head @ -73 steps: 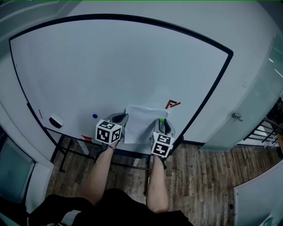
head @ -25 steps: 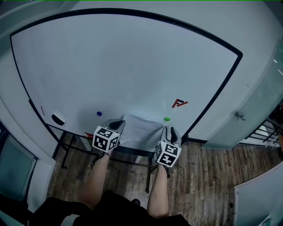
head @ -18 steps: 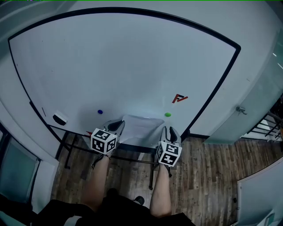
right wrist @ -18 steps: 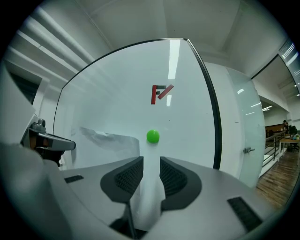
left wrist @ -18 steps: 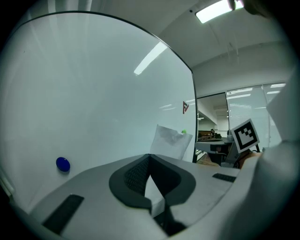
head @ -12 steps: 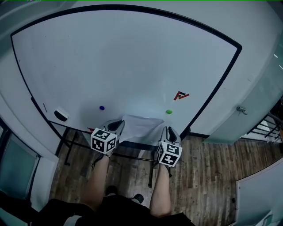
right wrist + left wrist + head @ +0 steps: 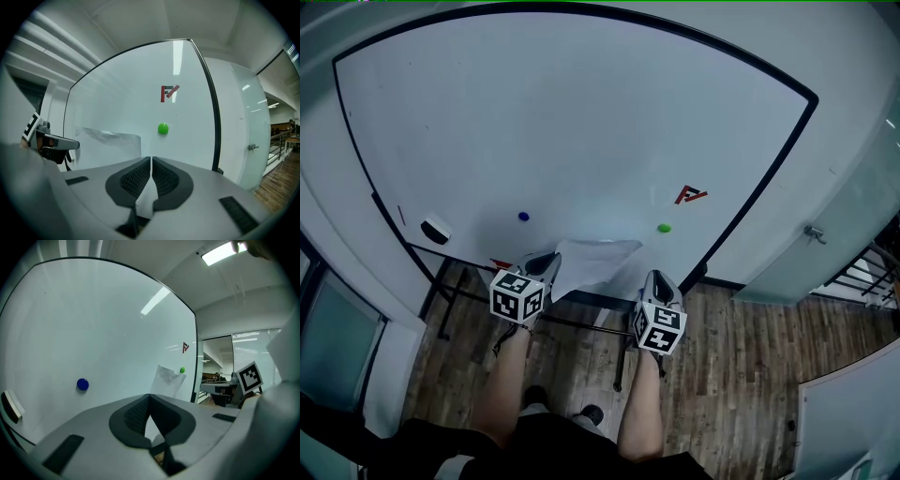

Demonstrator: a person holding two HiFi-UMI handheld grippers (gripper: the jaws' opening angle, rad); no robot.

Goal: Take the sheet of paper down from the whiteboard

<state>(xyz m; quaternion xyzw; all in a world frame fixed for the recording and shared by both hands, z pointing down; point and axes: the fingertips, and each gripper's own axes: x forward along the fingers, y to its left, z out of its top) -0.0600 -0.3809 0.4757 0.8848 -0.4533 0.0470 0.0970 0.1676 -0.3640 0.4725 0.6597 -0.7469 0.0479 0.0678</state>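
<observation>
A: Well, where to look first?
B: Up at the big whiteboard [image 7: 581,122], filling most of the view.
A: And the paper [image 7: 592,261]?
B: Off the whiteboard, low down by its bottom edge, hanging out in front. Pinched at one side by the left gripper [image 7: 547,265], jaws squeezed tight on it. Far corner loose, poking out to the right.
A: Why held on one side only?
B: Light and floppy, so probably one grip enough.
A: And the right gripper [image 7: 660,278]?
B: Just beside that loose corner, not touching. Jaws closing, almost together, with no paper seen between the pads [image 7: 162,180].
A: Why closing on nothing?
B: Maybe done with its part. Only a guess.
A: And the little dots?
B: One green magnet [image 7: 664,228] up and right of the paper, one blue magnet [image 7: 523,217] up and left. Both stuck on the whiteboard, apart from the paper, so pinning nothing.
A: Much left to do?
B: Hardly. Just carrying the paper away without crumpling it.
</observation>
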